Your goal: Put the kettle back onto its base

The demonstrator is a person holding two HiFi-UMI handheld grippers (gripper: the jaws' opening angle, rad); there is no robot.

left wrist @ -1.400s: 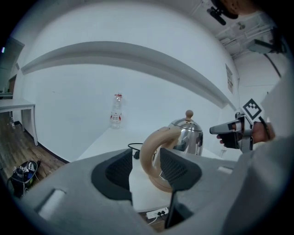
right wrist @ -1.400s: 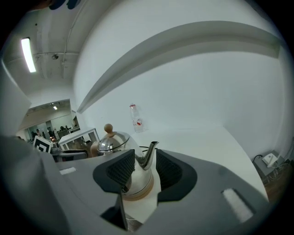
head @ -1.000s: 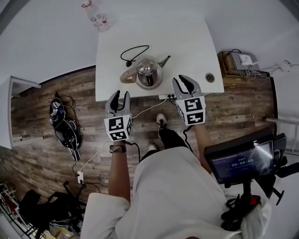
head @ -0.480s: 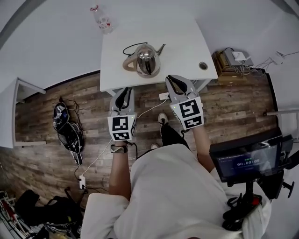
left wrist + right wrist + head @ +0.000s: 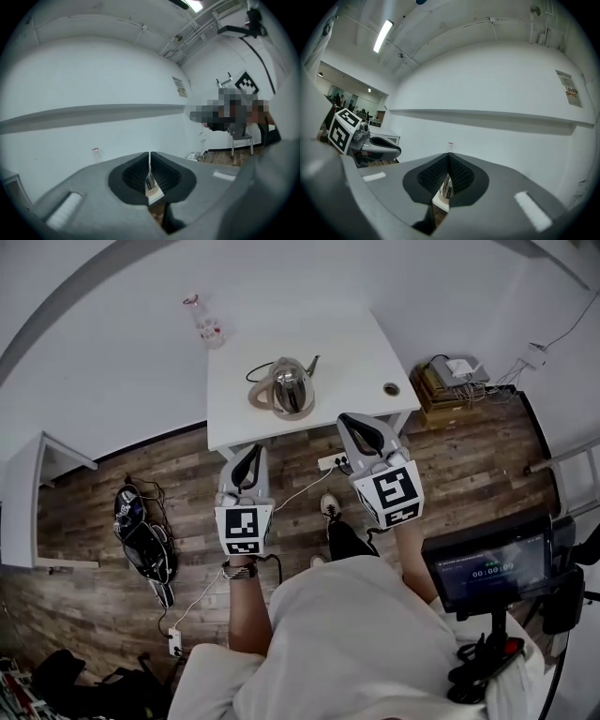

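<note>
The steel kettle (image 5: 287, 388) with a tan handle stands upright on the white table (image 5: 328, 338), and a black cord (image 5: 259, 370) curls behind it. Whether a base lies under it I cannot tell. Both grippers hang over the wooden floor in front of the table, apart from the kettle. On my left gripper (image 5: 253, 452) (image 5: 150, 162) the jaws are closing, their tips meet, and nothing is between them. My right gripper (image 5: 351, 421) (image 5: 448, 161) is shut and empty. A sliver of the kettle shows through the slit below each pair of jaws.
A small round object (image 5: 391, 388) lies near the table's right edge. A clear bottle (image 5: 203, 317) stands by the wall behind the table. A box of electronics (image 5: 452, 373) sits right of the table, dark bags (image 5: 141, 531) lie on the floor at left, and a screen (image 5: 487, 570) stands at right.
Both grippers have pulled back from the table's front edge and risen. Their jaws have gone from open to closed, with nothing taken. The kettle has not moved.
</note>
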